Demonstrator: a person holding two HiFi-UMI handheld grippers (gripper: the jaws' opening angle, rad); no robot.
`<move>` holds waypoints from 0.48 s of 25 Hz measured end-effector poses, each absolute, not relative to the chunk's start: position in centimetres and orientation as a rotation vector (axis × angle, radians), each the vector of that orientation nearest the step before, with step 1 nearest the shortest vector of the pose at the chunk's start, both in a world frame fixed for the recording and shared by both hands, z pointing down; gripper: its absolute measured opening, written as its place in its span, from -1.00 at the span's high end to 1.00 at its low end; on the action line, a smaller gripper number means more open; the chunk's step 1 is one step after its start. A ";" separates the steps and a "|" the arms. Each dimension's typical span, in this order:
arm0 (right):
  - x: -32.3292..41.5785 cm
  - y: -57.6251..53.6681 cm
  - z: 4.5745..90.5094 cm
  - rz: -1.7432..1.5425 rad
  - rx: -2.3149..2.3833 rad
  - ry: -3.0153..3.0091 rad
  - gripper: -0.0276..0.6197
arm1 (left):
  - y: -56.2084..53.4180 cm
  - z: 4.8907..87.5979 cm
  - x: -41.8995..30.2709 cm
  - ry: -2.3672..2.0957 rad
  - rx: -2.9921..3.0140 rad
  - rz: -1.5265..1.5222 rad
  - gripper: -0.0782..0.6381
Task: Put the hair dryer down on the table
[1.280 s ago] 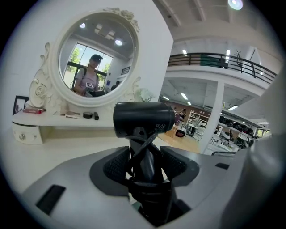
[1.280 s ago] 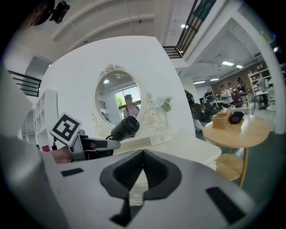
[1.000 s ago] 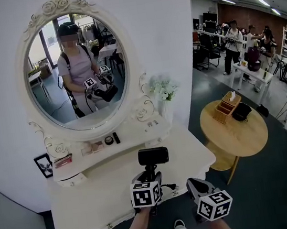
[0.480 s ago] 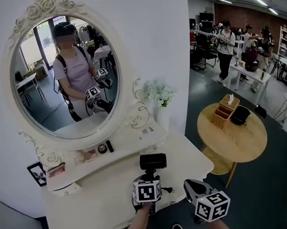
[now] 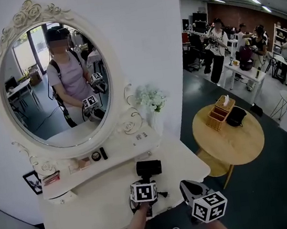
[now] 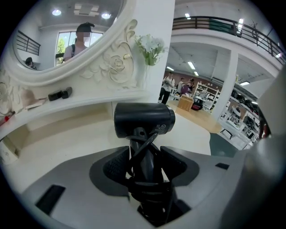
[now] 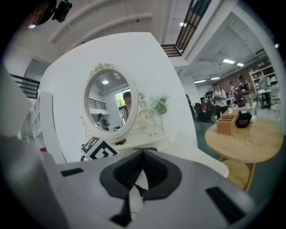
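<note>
Hair dryer point(image 5: 149, 167), black and compact, stands upright in the left gripper point(image 5: 147, 181) over the front of the white dressing table point(image 5: 93, 211), below the oval mirror point(image 5: 55, 86). It is not yet set down. The left gripper view shows the jaws clamped on the handle from either side, with the power cord wound round the handle and caught in the grip, and the barrel point(image 6: 143, 120) lying crosswise above the pads. The right gripper point(image 5: 187, 185) hangs just beside it at the table's edge, its jaws closed tip to tip on nothing. The dryer looks like a rigid plastic shell, light to moderate in weight but top-heavy, since the barrel sits at the far end from the grip. The smooth handle would likely be slick were it not for the coiled cord, which gives the pads some purchase yet could shift under them. The handle, low down where it is held now, seems the sound place to hold it. Laid on its side, the dryer should rest steady, whereas left upright it would probably topple. A round wooden table point(image 5: 232, 144) stands well apart to the right.
</note>
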State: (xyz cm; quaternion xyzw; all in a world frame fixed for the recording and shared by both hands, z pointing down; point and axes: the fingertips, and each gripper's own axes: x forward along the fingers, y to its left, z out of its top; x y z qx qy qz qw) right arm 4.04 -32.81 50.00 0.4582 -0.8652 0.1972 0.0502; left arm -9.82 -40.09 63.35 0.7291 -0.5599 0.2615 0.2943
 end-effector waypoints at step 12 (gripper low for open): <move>3.9 -34.4 50.2 0.606 1.376 -2.633 0.91 | -41.3 65.2 -10.4 -1.482 1.883 0.747 0.17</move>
